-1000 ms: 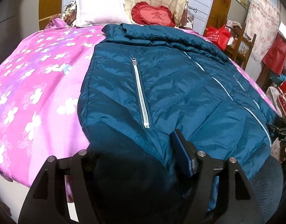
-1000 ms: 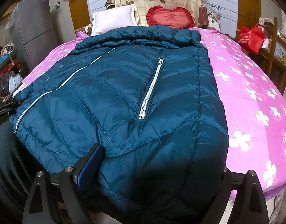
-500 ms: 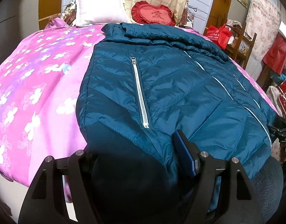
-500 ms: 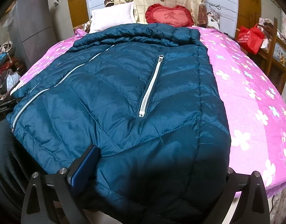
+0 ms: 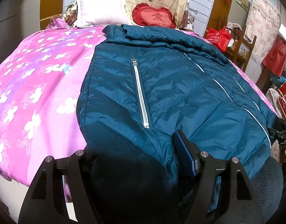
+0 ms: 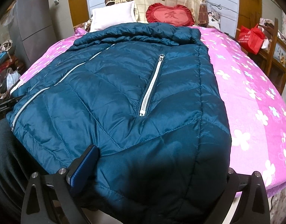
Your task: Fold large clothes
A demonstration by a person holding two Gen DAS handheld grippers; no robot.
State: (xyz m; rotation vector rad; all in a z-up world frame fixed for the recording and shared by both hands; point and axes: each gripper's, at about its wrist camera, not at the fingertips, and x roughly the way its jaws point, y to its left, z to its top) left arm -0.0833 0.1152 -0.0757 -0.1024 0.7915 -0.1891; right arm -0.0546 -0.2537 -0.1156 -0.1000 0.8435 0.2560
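Note:
A teal quilted jacket (image 5: pixel 161 93) (image 6: pixel 115 93) lies front up on a bed with a pink flowered sheet (image 5: pixel 40 74) (image 6: pixel 245 93), collar toward the pillows. Its white pocket zips and front zip are done up. My left gripper (image 5: pixel 131 145) straddles the hem's left corner. Its blue right pad (image 5: pixel 184 153) rests against the fabric and its left finger is hidden under the jacket; the jaws stand wide and do not squeeze the cloth. My right gripper (image 6: pixel 159 160) straddles the hem's right corner, spread wide, with its left pad (image 6: pixel 85 166) showing and its right finger hidden by the jacket.
A white pillow (image 5: pixel 100 11) and a red heart cushion (image 6: pixel 169 16) sit at the bed's head. A red bag (image 6: pixel 251 37) rests on wooden shelves right of the bed. A grey cabinet (image 6: pixel 31 29) stands to the left. A dark-clothed leg (image 6: pixel 5 158) is at the bed's near edge.
The right gripper's fingers have spread wider around the jacket's hem corner. The left gripper and the jacket have stayed where they were.

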